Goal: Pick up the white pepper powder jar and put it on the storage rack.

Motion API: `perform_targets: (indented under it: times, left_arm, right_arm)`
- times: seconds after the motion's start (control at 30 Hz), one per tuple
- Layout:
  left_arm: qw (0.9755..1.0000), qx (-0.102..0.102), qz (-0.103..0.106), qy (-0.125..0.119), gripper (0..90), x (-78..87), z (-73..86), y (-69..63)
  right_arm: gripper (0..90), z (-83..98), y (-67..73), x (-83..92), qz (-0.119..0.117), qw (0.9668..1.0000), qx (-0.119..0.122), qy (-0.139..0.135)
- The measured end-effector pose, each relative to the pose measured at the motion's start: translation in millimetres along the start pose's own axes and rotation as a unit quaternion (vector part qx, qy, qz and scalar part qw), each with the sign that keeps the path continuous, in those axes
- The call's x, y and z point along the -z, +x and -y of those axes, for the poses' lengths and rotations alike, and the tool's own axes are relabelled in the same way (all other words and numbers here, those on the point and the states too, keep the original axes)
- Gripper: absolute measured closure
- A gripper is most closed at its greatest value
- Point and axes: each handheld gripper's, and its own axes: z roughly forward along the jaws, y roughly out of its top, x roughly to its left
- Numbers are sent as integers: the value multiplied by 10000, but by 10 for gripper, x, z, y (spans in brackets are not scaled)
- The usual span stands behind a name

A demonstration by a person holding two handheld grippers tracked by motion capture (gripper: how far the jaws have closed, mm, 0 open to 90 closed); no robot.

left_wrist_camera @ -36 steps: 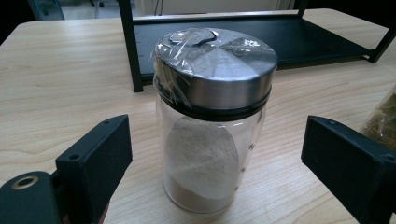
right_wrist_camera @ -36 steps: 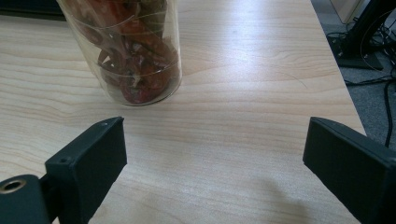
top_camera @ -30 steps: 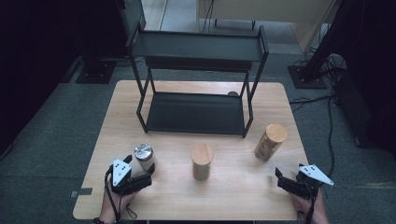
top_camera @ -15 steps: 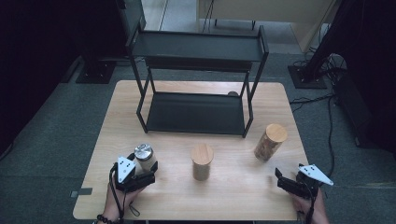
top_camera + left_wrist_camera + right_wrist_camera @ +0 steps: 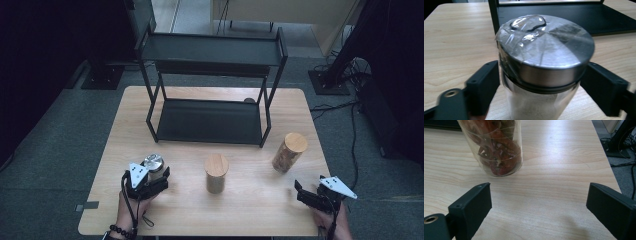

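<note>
A glass jar with a shiny metal lid [image 5: 153, 162] [image 5: 544, 50], white powder inside, stands near the table's front left. My left gripper [image 5: 154, 174] [image 5: 540, 86] has just been closing on it. Its black pads [image 5: 484, 87] sit against the glass on both sides, just under the lid. My right gripper [image 5: 301, 192] [image 5: 539, 202] rests open near the front right edge with bare wood between its jaws. A glass jar of dried red pieces [image 5: 496, 147] with a wooden lid [image 5: 288, 152] stands a little ahead and to the left of it, untouched.
A second wooden-lidded jar [image 5: 216, 173] stands at the table's middle front. A black two-level metal rack [image 5: 210, 122] takes up the back half of the wooden table [image 5: 260, 210]. Cables and stand bases [image 5: 330, 82] lie on the floor to the right.
The left gripper's jaws have drawn in against the metal-lidded jar, which stood between wider jaws before. The right gripper and both wooden-lidded jars have stayed put.
</note>
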Motion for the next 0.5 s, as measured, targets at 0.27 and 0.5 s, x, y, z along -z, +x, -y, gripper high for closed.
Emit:
perform_targets:
  times: [0.27,0.5]
  left_arm:
    - [9999,34,-17,94,263,-59,11,10]
    - [9999,-87,-50,88,307,-67,1,0]
  right_arm:
    - [61,0,0,0,-5,10000,-7,6]
    - [60,0,-2,0,-13,10000,1,1]
